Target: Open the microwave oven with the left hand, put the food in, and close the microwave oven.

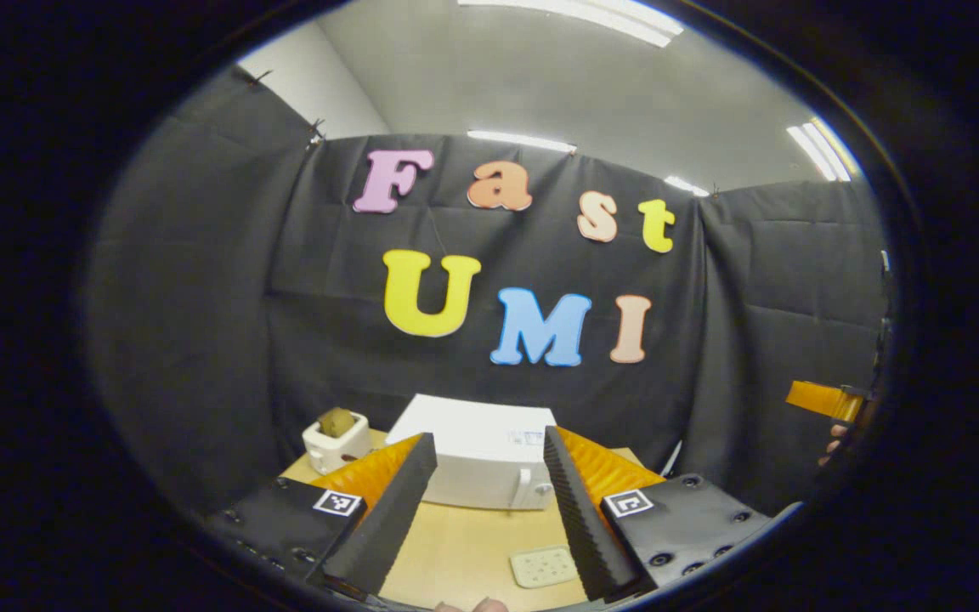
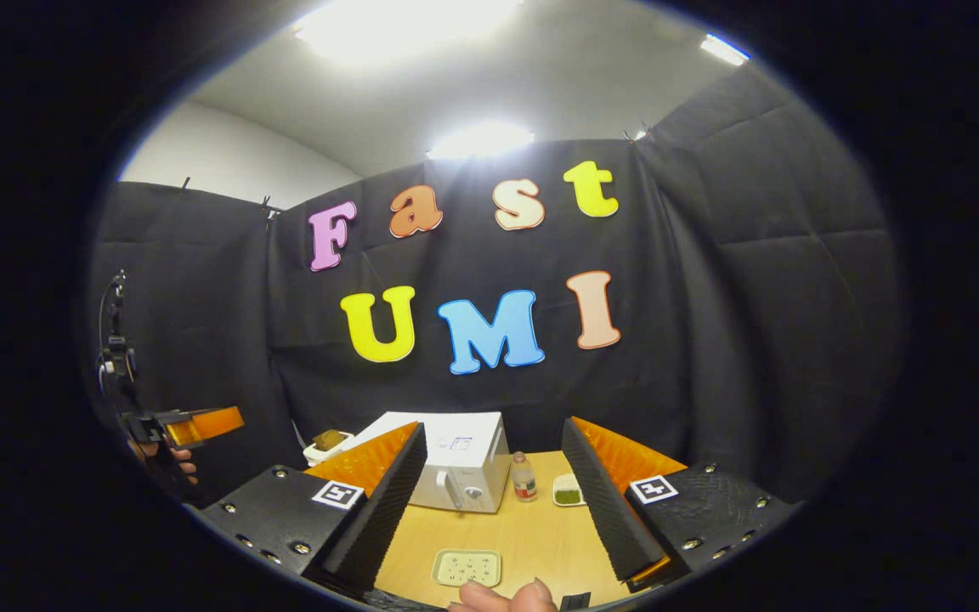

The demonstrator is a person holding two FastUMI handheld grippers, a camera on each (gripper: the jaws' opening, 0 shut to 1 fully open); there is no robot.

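A white microwave oven (image 1: 477,463) stands at the back of the wooden table, door shut, with its handle and knob on the right side (image 1: 528,490). In the right gripper view the microwave oven (image 2: 460,472) shows between the fingers too. A pale green plate of food (image 1: 543,565) (image 2: 466,566) lies on the table in front. My left gripper (image 1: 489,510) is open, held above the table's near side, well short of the oven. My right gripper (image 2: 494,501) is open and empty too. The other gripper shows at the far right (image 1: 825,399) and far left (image 2: 192,427) of each view.
A white toaster (image 1: 335,440) with bread in it stands left of the microwave. A small bottle (image 2: 523,477) and a small dish of green stuff (image 2: 568,491) sit to the oven's right. A hand (image 2: 502,597) shows at the bottom edge. Wooden table (image 1: 455,544).
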